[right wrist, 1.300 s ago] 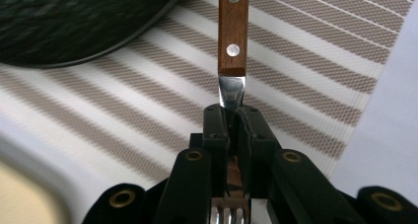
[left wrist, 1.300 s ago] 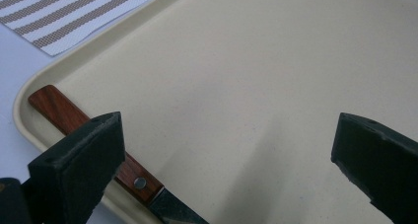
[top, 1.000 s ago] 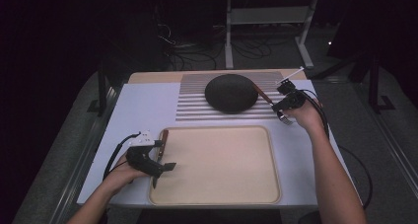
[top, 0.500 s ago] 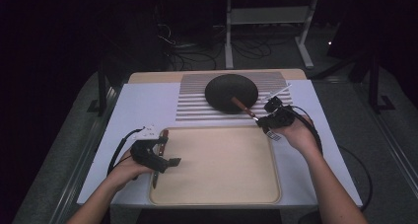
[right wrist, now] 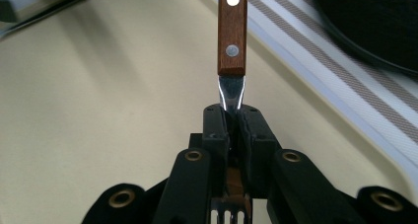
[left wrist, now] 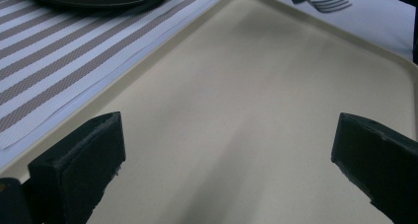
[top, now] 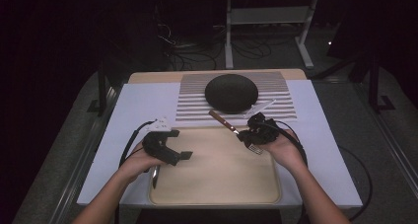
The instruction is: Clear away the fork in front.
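Note:
A fork [top: 219, 118] with a brown wooden handle [right wrist: 231, 31] is held level over the far right corner of the beige tray [top: 217, 184]. My right gripper [top: 249, 135] is shut on the fork's metal neck. In the right gripper view the jaws [right wrist: 232, 115] pinch the neck, the handle points away and the tines [right wrist: 229, 216] stick out toward the camera. My left gripper [top: 182, 157] hovers open over the tray's left part. Its jaws [left wrist: 226, 160] stand wide apart with only bare tray [left wrist: 236, 100] between them. The fork's tines [left wrist: 330, 4] show far off in that view.
A dark round plate [top: 231, 92] sits on a striped placemat [top: 281, 103] beyond the tray, all on a white table cover [top: 138, 105]. A knife [top: 155, 175] lies along the tray's left edge, under my left hand. Cables trail from both grippers.
My right gripper has carried the fork from beside the plate leftward and nearer, to the tray's far right corner. My left gripper has shifted slightly right over the tray.

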The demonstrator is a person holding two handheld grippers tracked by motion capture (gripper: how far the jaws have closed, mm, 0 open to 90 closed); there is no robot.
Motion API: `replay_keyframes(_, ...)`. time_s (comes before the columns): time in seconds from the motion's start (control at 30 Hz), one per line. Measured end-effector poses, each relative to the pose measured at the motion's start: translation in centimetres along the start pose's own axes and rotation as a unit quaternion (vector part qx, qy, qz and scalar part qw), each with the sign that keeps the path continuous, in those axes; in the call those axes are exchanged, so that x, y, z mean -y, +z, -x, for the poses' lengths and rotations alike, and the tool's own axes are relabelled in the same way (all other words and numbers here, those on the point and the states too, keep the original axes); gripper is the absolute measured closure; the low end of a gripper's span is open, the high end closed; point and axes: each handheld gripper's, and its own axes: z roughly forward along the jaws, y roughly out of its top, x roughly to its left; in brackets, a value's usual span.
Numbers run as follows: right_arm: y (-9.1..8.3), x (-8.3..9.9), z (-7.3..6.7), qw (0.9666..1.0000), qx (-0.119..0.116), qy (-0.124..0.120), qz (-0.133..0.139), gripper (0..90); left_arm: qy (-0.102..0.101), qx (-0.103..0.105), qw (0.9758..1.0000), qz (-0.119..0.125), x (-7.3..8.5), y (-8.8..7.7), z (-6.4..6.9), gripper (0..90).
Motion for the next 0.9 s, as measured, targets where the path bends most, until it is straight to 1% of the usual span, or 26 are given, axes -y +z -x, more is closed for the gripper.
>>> replay_keyframes(0.13,0.5,0.2,-0.7,0.9999,-0.013,-0.002,0.002,81.6,-0.002,0.009,1.0,-0.003,-0.6,1.1,0.0,0.0)
replay_keyframes(0.4,0.8,0.6,-1.9,0.9992,-0.037,0.01,0.015,81.6,-0.007,0.026,0.9996,-0.004,-1.3,3.0,0.4,0.0)
replay_keyframes(0.5,1.0,0.5,-2.2,0.9988,-0.042,0.009,0.022,81.6,-0.009,0.033,0.9994,0.008,-1.4,3.2,0.6,0.0)
replay_keyframes(0.6,1.2,0.4,-2.3,0.9983,-0.05,0.005,0.027,81.7,-0.005,0.032,0.9995,0.008,-1.5,3.3,0.9,0.0)
replay_keyframes(0.7,1.5,0.4,-2.7,0.9979,-0.058,0.005,0.03,81.6,-0.007,0.035,0.9993,0.009,-1.5,3.3,0.9,0.0)
replay_keyframes(0.77,1.8,0.3,-3.1,0.9975,-0.064,0.001,0.031,81.6,-0.015,0.044,0.9989,0.011,-1.5,3.3,0.9,0.0)
replay_keyframes(0.8,2.0,0.2,-3.2,0.9973,-0.066,0.0,0.032,81.6,-0.023,0.048,0.9985,0.013,-1.5,3.3,0.9,0.0)
replay_keyframes(0.83,2.1,0.2,-3.4,0.9972,-0.068,-0.002,0.031,81.7,-0.028,0.054,0.998,0.016,-1.5,3.3,0.9,1.6)
replay_keyframes(0.9,2.3,0.1,-3.6,0.997,-0.07,-0.004,0.032,81.6,-0.032,0.057,0.9976,0.021,-1.4,3.3,0.9,4.8)
